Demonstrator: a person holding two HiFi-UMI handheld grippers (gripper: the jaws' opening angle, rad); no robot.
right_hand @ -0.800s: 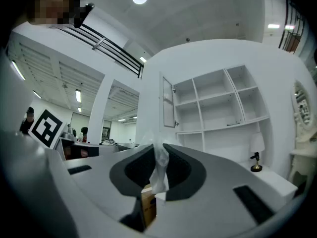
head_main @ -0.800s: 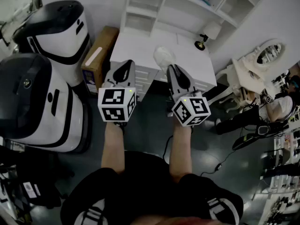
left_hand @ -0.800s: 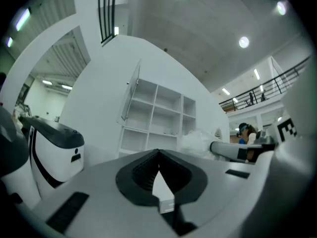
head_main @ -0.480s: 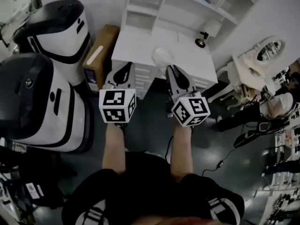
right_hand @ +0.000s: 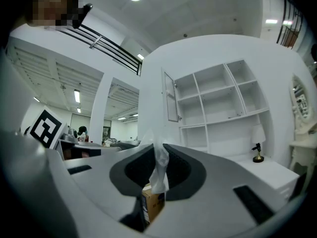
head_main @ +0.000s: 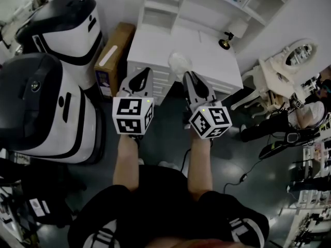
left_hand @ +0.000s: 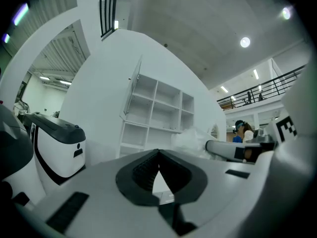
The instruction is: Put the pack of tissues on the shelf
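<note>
The pack of tissues (head_main: 179, 62), a crumpled white plastic bundle, hangs over the front edge of a white desk (head_main: 212, 61). My right gripper (head_main: 187, 75) is shut on it. In the right gripper view a thin fold of its wrapper (right_hand: 159, 170) is pinched between the jaws of the right gripper (right_hand: 159, 155). My left gripper (head_main: 144, 72) is level beside it with its jaws together and nothing in them; in the left gripper view the left gripper (left_hand: 158, 155) has the pack (left_hand: 190, 138) to its right. The white shelf (head_main: 191, 4) of open cubbies stands at the desk's back, ahead of both grippers.
Two large white-and-black machines (head_main: 67, 30) (head_main: 41, 107) stand at the left. A cardboard box (head_main: 113, 56) leans between them and the desk. A small lamp (head_main: 232, 32) sits on the desk's right end. A white mirror stand (head_main: 289, 61) and cables are at the right.
Both grippers have hardly moved; the view has shifted slightly, so the desk and machines sit a little further right. The right gripper still holds the pack.
</note>
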